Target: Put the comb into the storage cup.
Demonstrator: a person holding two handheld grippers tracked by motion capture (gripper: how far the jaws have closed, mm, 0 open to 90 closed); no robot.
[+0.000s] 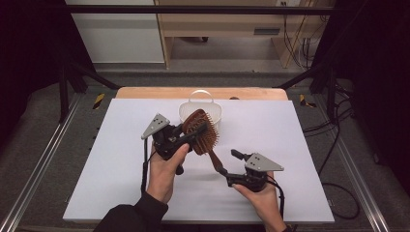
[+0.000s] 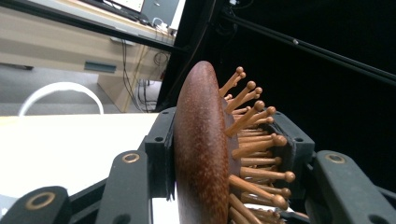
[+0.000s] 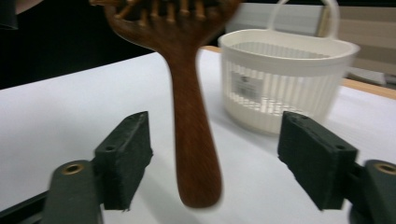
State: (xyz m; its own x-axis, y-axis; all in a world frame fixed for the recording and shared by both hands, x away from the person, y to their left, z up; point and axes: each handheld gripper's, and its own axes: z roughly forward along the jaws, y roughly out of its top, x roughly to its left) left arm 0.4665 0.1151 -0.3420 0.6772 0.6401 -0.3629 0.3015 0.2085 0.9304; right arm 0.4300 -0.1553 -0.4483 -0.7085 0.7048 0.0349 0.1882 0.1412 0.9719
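High view has the left gripper [image 1: 189, 135] clamped on the head of the wooden hairbrush [image 1: 202, 133], held up just in front of the white basket [image 1: 215, 112]. Right gripper [image 1: 227, 170] stands wide, its pads clear of the handle between them. Handover looks done; dropping the brush into the basket remains.

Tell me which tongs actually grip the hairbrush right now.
The left tongs: clamped on the hairbrush head. The right tongs stand open around its handle, not touching.
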